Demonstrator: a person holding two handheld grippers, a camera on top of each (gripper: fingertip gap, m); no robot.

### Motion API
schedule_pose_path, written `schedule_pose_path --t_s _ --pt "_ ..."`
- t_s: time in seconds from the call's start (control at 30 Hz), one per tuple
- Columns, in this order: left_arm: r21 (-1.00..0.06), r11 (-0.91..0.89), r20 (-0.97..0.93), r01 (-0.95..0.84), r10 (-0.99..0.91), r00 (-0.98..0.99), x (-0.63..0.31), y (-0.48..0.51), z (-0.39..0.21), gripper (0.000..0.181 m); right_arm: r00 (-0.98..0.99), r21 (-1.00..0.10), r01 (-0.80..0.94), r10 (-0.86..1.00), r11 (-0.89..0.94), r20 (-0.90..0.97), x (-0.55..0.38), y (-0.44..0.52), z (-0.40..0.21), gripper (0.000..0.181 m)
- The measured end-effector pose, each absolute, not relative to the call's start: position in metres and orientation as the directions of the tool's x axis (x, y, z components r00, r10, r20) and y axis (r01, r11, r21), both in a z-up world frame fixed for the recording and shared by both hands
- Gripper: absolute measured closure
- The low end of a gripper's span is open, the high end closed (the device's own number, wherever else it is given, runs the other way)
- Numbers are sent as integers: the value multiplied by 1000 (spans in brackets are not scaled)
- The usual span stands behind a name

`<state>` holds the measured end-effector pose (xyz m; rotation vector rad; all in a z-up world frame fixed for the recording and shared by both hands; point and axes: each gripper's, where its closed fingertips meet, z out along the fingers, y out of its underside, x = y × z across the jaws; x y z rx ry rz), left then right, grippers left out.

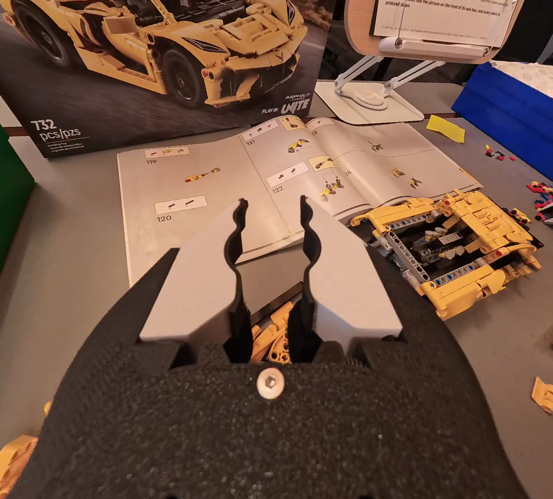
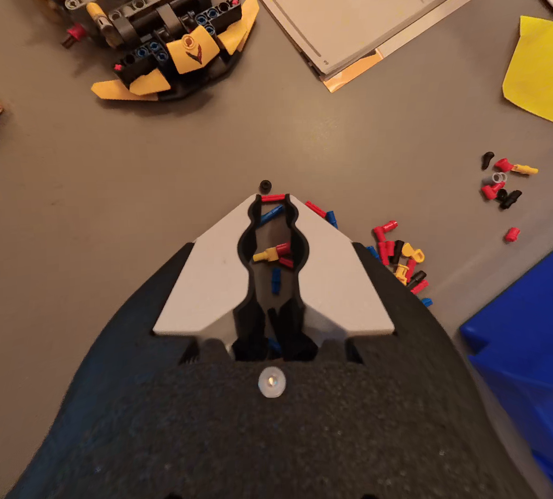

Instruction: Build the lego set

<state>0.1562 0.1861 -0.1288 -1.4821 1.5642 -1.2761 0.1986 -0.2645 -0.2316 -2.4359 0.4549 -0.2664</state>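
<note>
Fingers (image 2: 260, 198) pinching red pin (image 2: 273, 197), bare table (image 2: 209, 149) ahead

Pretty plain setup: a matte grey tabletop (image 1: 74, 230) under warm, dim, yellowish light. At the back sits a white stand (image 1: 371, 101) holding a wood-edged board (image 1: 359, 5), with a blue bin (image 1: 502, 104) off right.

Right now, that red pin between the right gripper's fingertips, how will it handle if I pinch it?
The red pin looks thin and round, so it may roll or slip sideways. It spans the right gripper tips lengthwise, so squeezing could pop it out. Probably light and stiff.
</note>
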Motion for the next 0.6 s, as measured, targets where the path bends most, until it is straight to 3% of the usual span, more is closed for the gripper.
schedule_pose_path --t_s 0.13,0.27,0.4,0.6 --pt "-926 -87 162 -367 -971 -176 156 184 -131 144 929 -656 -229 -364 -719 74 183 -254 -213 167" --pt "-925 -88 159 -369 -973 -168 155 185 -134 145 986 -744 -105 -165 -660 7 104 -192 -172 167" --pt "-922 -72 146 -380 -975 -169 154 183 -140 145 994 -735 -77 3 -673 -107 27 -142 -185 167" --pt "-923 -22 95 -385 -980 -172 152 178 -145 145 996 -666 -45 18 -745 -88 1 -119 -221 166"
